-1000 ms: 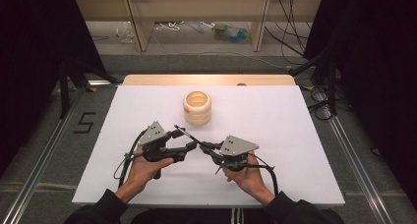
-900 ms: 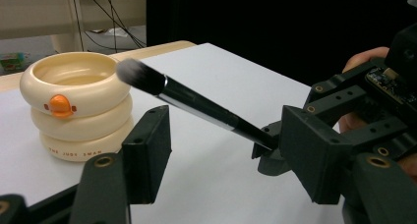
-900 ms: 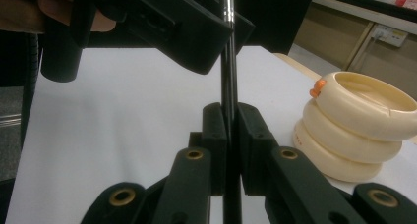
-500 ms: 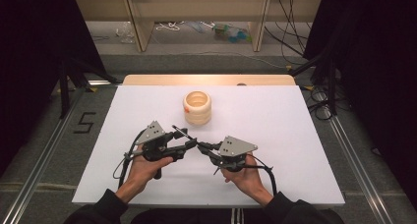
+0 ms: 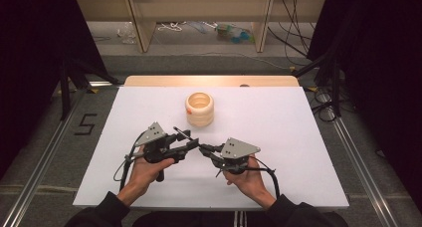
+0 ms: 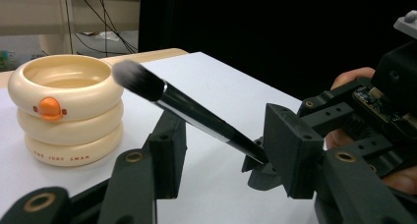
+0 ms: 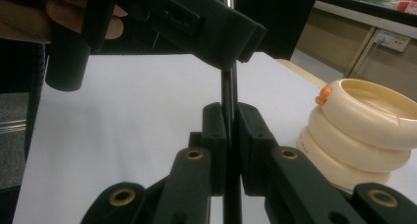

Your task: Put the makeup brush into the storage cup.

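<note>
Compared with the earlier frames, the two grippers are seen drawn closer together near the table's front edge. The right gripper (image 7: 228, 135) is closed on the handle of a makeup brush (image 6: 196, 117), gripped near its butt end. The left gripper (image 6: 221, 160) is held with its jaws spread apart, one on either side of the handle, not touching it; a handover is probably being prepared. The bristles are raised clear of the white table (image 5: 308, 137) and point toward the cream ringed holder (image 5: 199, 109), which stands upright well beyond both grippers. Open surface is left on all sides.
</note>
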